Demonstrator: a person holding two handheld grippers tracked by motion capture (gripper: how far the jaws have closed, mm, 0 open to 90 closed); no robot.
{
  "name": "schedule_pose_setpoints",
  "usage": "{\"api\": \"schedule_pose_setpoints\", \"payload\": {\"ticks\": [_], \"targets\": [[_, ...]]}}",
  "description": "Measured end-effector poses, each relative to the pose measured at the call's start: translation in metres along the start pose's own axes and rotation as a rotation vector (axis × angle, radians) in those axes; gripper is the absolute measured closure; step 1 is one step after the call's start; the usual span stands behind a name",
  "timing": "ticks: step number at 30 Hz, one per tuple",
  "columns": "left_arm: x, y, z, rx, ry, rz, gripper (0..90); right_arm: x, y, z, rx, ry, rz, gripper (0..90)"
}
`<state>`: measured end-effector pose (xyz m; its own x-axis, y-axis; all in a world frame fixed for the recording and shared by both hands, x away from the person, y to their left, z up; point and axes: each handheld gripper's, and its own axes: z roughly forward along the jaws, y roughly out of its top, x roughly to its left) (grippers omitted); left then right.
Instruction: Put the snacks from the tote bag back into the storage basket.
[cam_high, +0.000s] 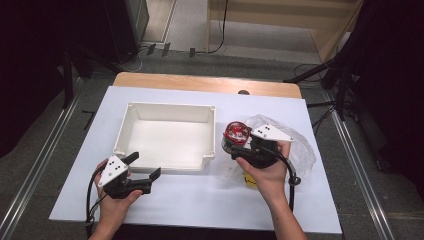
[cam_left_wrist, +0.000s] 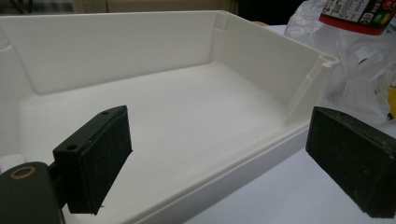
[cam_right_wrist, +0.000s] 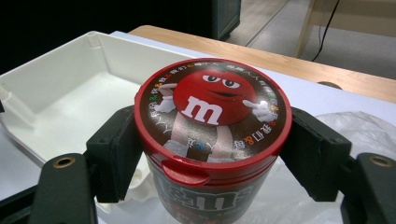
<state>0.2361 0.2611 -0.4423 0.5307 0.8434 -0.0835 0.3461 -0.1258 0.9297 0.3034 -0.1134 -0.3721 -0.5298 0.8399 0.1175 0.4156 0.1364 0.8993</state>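
— Right gripper view: my right gripper (cam_right_wrist: 212, 154) pinches the candy tub (cam_right_wrist: 212, 135) just beside the white bin (cam_right_wrist: 60, 79).
— Next?
— I'd guess carry it over the rim; my left gripper (cam_left_wrist: 219, 163) waits spread wide.

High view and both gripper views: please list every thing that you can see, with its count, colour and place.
white bin: one, white, open top, nothing inside, left of centre on the table.
candy tub: one, dark body with red lid, upright, just right of the bin, between the jaws of the right gripper.
plastic bag: one, clear, crumpled, on the table right of the tub.
yellow item: one, small, under the right hand; what it is, I cannot tell.
table: one, white cover, wooden edge at the far side.
left gripper: one, black, jaws apart, at the bin's near edge.
right gripper: one, black, closed on the tub.
hands: two, one on each gripper.
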Motion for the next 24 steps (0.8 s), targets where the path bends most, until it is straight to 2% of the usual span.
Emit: {"api": "schedule_pose_setpoints", "payload": {"ticks": [7,24], "targets": [[0.001,0.000,0.000,-0.005,-0.005,-0.015,6.8,0.005,0.003,0.006,-0.001,0.010,0.000,26.1],[0.003,-0.001,0.000,-0.001,-0.005,-0.019,6.9,0.013,0.006,0.018,0.009,0.030,-0.004,26.1]]}}
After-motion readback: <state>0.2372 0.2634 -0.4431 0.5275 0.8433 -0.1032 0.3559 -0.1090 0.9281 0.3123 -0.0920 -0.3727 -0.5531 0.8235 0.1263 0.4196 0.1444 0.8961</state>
